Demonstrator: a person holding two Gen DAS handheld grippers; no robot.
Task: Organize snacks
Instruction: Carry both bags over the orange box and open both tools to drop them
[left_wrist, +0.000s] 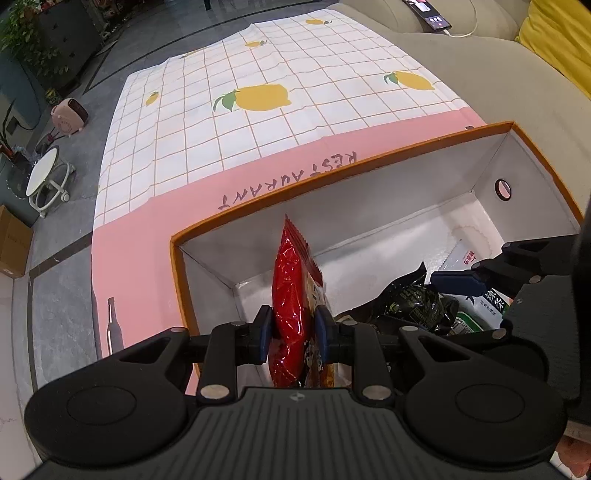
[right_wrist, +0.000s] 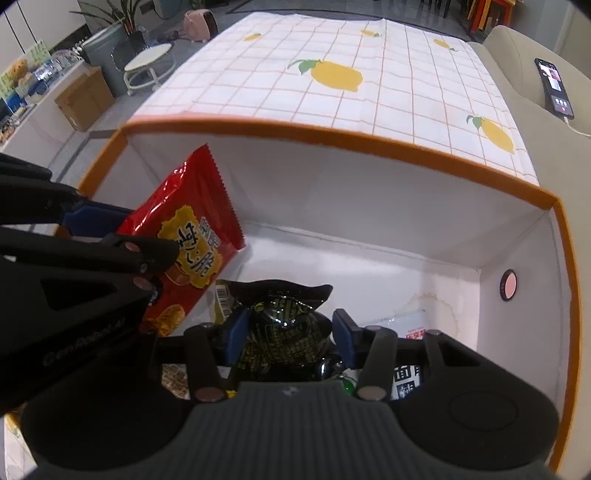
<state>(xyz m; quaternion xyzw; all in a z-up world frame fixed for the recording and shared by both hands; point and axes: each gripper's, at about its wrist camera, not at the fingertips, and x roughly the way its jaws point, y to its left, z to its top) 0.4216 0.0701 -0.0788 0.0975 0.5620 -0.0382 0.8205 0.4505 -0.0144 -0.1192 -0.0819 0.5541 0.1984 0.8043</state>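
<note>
My left gripper (left_wrist: 291, 328) has its jaws closed on the red snack packet (left_wrist: 293, 295), pinched low across its crinkled body so the serrated top stands upright toward twelve o'clock. I judge I hold it on edge like this so it can slide down against the left wall of the orange-rimmed box (left_wrist: 343, 171) and take little room on the floor of the box. The packet sits squarely between my blue pads (left_wrist: 264, 328), touching both, and hangs inside the box near its left corner, above the white floor.

Moving right, my right gripper (right_wrist: 291, 332) reaches into the same box over the pile at its near end. Its jaws are partly open, standing either side of the black snack packet (right_wrist: 284, 328); the pads look just beside the foil, and I cannot tell whether they press it yet. That packet lies between them, its crimped top toward twelve o'clock, resting on other packets. I judge it is bracketed this way so I can straighten it. At three o'clock from it lies a white packet (right_wrist: 412, 326), near the right wall. The box stands on the lemon-print tabletop (right_wrist: 332, 92).
</note>
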